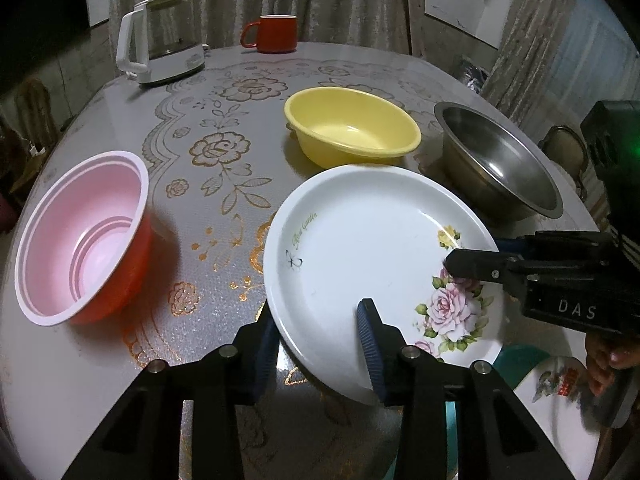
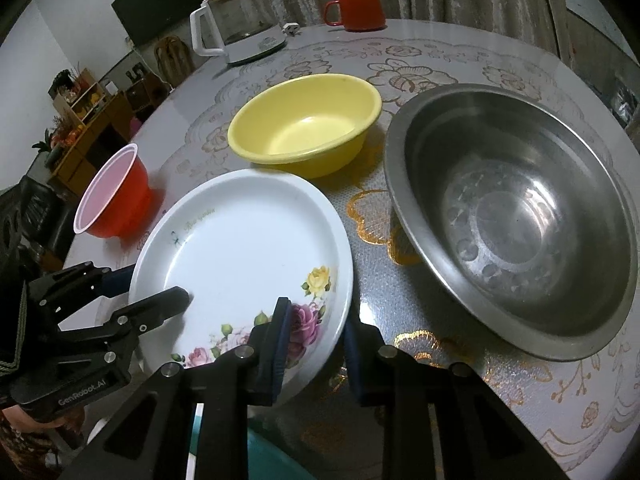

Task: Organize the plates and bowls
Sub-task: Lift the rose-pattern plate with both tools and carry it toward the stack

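Note:
A white plate (image 1: pixel 360 240) (image 2: pixel 240 248) with rose prints lies at the table's near edge, its near side jutting past the edge. My left gripper (image 1: pixel 320 344) (image 2: pixel 148 288) is shut on its rim, one finger on the inner face and one underneath. My right gripper (image 2: pixel 316 348) (image 1: pixel 488 258) clamps the rim the same way on the rose side. A yellow bowl (image 1: pixel 352 128) (image 2: pixel 304 120) sits behind the plate. A steel bowl (image 1: pixel 496 160) (image 2: pixel 512 216) stands to the right. A red bowl with a pink inside (image 1: pixel 80 236) (image 2: pixel 112 200) stands to the left.
A glass kettle (image 1: pixel 164 36) (image 2: pixel 236 20) with a white base and a red mug (image 1: pixel 276 34) (image 2: pixel 360 10) stand at the far side of the table (image 2: pixel 440 60), which has a floral cover. Something teal (image 2: pixel 272 460) shows below the near edge. Curtains hang behind.

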Tool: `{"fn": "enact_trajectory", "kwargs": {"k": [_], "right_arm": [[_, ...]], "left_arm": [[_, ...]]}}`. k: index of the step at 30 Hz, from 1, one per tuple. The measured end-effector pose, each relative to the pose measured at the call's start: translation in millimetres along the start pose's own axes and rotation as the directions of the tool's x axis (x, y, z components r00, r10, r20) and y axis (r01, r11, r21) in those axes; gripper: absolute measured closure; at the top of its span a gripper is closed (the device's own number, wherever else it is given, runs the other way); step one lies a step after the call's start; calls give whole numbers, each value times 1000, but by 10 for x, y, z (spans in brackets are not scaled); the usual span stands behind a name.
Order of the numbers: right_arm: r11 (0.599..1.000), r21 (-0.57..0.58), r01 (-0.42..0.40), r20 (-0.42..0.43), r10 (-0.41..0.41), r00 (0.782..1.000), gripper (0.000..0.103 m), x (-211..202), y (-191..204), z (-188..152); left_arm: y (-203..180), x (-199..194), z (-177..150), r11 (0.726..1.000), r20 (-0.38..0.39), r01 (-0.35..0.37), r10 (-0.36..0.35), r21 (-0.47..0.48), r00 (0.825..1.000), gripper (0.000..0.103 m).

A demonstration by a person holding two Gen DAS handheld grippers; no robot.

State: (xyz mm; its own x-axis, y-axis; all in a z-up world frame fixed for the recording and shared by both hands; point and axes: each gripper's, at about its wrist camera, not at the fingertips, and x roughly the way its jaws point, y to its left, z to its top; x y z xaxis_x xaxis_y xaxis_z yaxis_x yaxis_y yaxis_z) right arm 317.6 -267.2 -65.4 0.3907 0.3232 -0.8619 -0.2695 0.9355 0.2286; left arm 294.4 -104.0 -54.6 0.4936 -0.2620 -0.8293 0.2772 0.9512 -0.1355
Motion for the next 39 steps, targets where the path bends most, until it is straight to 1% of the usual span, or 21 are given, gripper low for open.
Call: {"fn": "enact_trajectory", "kwargs": {"k": [14,19,24,28,39], "right_arm": [[1000,-1,9,3,-9,1000,80,-4,9,6],[1000,5,14,5,-15,1000,83,-11,11,-3],[999,24,-24,0,24,1000,84,-16,10,-17],[997,50,-59,4,59,998,84,-26,18,-30],[997,45,-60,41,58,997,84,-198,99,-93]], "left_arm": [[-30,0,-6,1000,20,-27,27,13,999,63],[-36,-26,-20,999,27,-42,41,31,999,63],[-24,-95,-12,997,49,-75,73,37,996,63],[18,-153,-14,997,62,-75,73,31,995,63],[-58,-342,-39,996,97,-76,71,43,993,63]]}}
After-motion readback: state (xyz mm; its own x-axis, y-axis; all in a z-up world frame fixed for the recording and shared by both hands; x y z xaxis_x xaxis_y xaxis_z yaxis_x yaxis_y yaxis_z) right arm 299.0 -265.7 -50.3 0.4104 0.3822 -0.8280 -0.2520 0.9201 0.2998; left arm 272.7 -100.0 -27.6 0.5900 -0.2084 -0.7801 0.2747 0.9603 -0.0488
